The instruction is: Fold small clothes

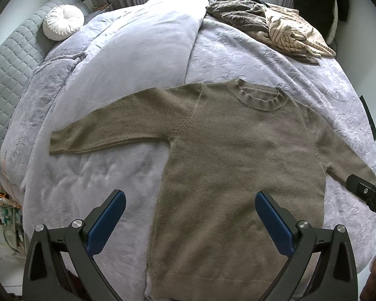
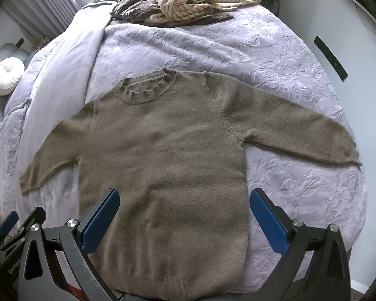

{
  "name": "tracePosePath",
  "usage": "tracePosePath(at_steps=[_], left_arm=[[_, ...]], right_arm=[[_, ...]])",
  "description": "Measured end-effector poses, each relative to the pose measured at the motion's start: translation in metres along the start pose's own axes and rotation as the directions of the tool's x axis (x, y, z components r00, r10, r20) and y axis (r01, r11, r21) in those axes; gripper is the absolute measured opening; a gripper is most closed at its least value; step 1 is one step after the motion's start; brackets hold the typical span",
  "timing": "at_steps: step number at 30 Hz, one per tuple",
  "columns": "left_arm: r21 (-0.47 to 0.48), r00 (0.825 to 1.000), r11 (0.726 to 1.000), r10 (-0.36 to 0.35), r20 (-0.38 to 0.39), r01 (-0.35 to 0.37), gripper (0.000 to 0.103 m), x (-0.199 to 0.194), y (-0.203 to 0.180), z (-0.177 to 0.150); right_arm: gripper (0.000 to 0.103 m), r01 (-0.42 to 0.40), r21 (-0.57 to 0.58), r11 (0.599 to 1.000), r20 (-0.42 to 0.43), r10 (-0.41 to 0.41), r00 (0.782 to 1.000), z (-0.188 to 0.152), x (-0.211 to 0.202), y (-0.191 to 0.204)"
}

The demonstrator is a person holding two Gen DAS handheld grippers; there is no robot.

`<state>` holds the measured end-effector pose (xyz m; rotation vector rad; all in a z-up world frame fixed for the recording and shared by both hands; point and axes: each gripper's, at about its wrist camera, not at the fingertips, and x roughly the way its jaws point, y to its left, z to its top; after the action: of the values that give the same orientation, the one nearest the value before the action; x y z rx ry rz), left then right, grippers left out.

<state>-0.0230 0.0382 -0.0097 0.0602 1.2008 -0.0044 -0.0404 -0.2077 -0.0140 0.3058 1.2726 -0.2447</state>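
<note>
Above the flat sweater (image 1: 225, 155), both grippers (image 1: 190, 215) (image 2: 184, 213), fingers (image 1: 105, 223) spread wide

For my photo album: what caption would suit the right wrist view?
Open right gripper poised over a brown sweater spread flat on the bed, unfolded clothes piled beyond.

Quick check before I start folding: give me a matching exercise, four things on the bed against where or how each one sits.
Things:
1. brown sweater
2. round white cushion
3. striped cream garment
4. left gripper

States:
A. crumpled in the pile at the far end of the bed
B. open, holding nothing
C. spread flat with both sleeves out
D. against the grey quilted headboard

Pairs: 1-C, 2-D, 3-A, 4-B
</note>
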Motion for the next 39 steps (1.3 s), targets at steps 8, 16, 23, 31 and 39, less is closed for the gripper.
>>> tracePosePath(at_steps=[8, 16, 23, 31, 39], left_arm=[[0.0, 1.0, 1.0, 0.001, -0.001, -0.001, 0.103, 0.0, 0.0, 0.0], [0.001, 1.0, 1.0, 0.002, -0.002, -0.002, 0.103, 0.0, 0.0, 0.0], [0.014, 1.0, 1.0, 0.026, -0.008, -0.026, 0.103, 0.001, -0.004, -0.001], [-0.011, 0.998, 0.998, 0.064, -0.005, -0.064, 0.103, -0.016, -0.024, 0.006], [-0.102, 0.999, 0.995, -0.016, 0.032, 0.019, 0.103, -0.036, -0.032, 0.015]], right_arm=[[0.103, 0.0, -0.002, 1.0, -0.001, 0.0, 1.0, -0.001, 0.001, 0.001], [0.103, -0.006, -0.006, 1.0, -0.007, 0.006, 1.0, -0.003, 0.004, 0.005], [0.103, -0.036, -0.021, 0.999, -0.004, 0.036, 0.999, -0.004, 0.005, 0.003], [0.103, -0.103, -0.078, 0.992, -0.019, 0.101, 0.995, 0.015, -0.002, -0.025], [0.103, -0.127, -0.136, 0.983, 0.003, 0.129, 0.992, 0.035, -0.001, -0.028]])
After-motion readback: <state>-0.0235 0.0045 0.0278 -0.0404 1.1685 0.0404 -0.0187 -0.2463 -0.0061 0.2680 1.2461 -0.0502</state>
